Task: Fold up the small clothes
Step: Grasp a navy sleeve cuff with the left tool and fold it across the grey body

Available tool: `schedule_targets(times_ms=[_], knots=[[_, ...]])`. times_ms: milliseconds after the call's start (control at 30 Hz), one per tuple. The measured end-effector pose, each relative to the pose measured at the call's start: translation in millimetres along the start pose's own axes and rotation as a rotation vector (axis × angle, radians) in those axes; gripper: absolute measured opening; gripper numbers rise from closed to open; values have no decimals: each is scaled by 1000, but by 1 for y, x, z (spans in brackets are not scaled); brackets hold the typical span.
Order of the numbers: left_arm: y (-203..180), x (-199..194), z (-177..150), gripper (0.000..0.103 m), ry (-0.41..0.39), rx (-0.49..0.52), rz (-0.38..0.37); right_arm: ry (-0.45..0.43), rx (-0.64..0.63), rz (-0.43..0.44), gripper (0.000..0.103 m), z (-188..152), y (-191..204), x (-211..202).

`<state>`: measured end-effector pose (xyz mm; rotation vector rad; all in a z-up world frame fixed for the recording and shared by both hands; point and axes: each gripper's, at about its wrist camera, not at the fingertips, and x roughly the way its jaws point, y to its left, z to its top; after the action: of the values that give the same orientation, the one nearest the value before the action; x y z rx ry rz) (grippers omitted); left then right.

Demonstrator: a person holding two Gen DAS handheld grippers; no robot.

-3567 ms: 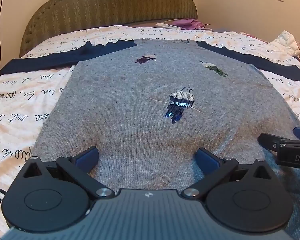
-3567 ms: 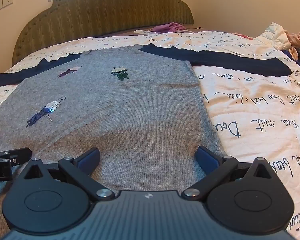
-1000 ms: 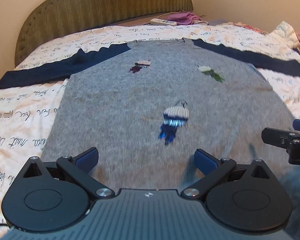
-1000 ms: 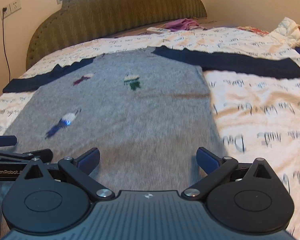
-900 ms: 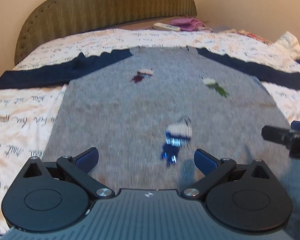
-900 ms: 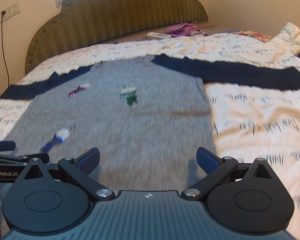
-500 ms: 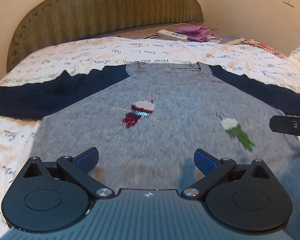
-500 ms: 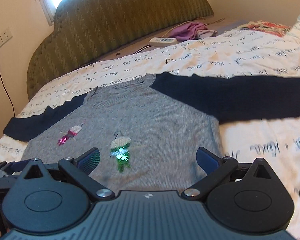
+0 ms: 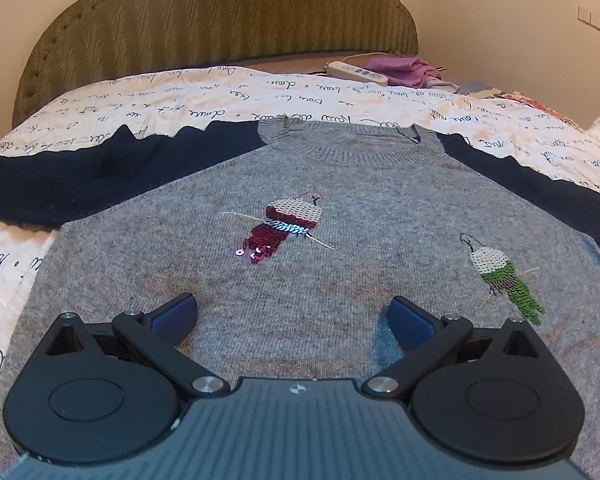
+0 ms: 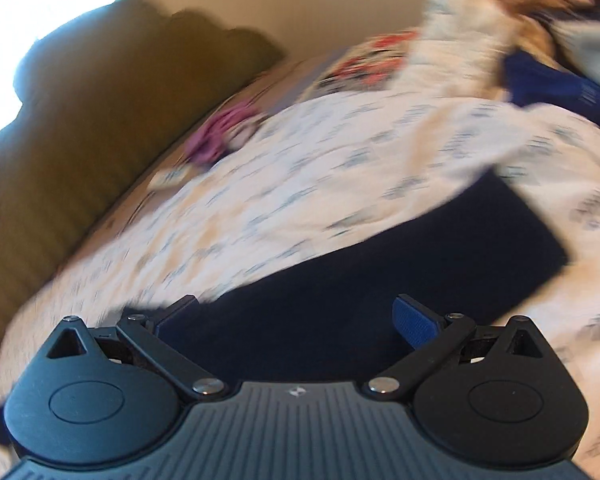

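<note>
A grey knitted sweater [image 9: 340, 280] with navy sleeves lay flat and face up on the bed, over a white bedspread [image 9: 180, 96] printed with handwriting. Its ribbed collar [image 9: 348, 140] pointed toward the olive padded headboard [image 9: 220, 16]. The left sleeve [image 9: 80, 176] stretched out sideways across the bedspread, with a small peak of bunched cloth along its upper edge. Two sequin birds showed on the chest: a red-and-white one [image 9: 284, 228] near the middle and a green-and-white one [image 9: 504, 276] off to the right. The left gripper [image 9: 292, 316] hovered low over the grey body below the red bird, its blue-padded fingers [image 9: 176, 312] spread wide with nothing between them. Whether the pads touched the knit could not be told. Beyond the collar, a white power strip [image 9: 356, 72] and a purple garment [image 9: 404, 68] lay near the headboard. The right wrist view was badly smeared and tilted, so little there was certain. The right gripper [image 10: 296, 316] was released too, jaws wide apart, and it sat over the other navy sleeve [image 10: 380, 280], which ran away to a squared cuff end on the bedspread [image 10: 300, 184]. That sleeve appeared to lie between the fingers rather than in their grip. A heap of mixed clothes [image 10: 520, 8] lay blurred at the far right edge of the bed.
</note>
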<state>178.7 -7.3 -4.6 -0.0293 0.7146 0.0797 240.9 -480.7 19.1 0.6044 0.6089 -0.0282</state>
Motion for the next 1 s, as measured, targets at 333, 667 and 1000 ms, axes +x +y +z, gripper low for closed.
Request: schedule_targets(times_ms=[333,667,1000], knots=[[0,0,0,103,0,0,2,-137,499,77,103,10,-142,-32],[0,0,0,103,-1,-3,-1,-120,398,8,20,10,-123,3],[11,-15,24,103,-50,-104,-162,-154,65,100,8,1,-13,-3]])
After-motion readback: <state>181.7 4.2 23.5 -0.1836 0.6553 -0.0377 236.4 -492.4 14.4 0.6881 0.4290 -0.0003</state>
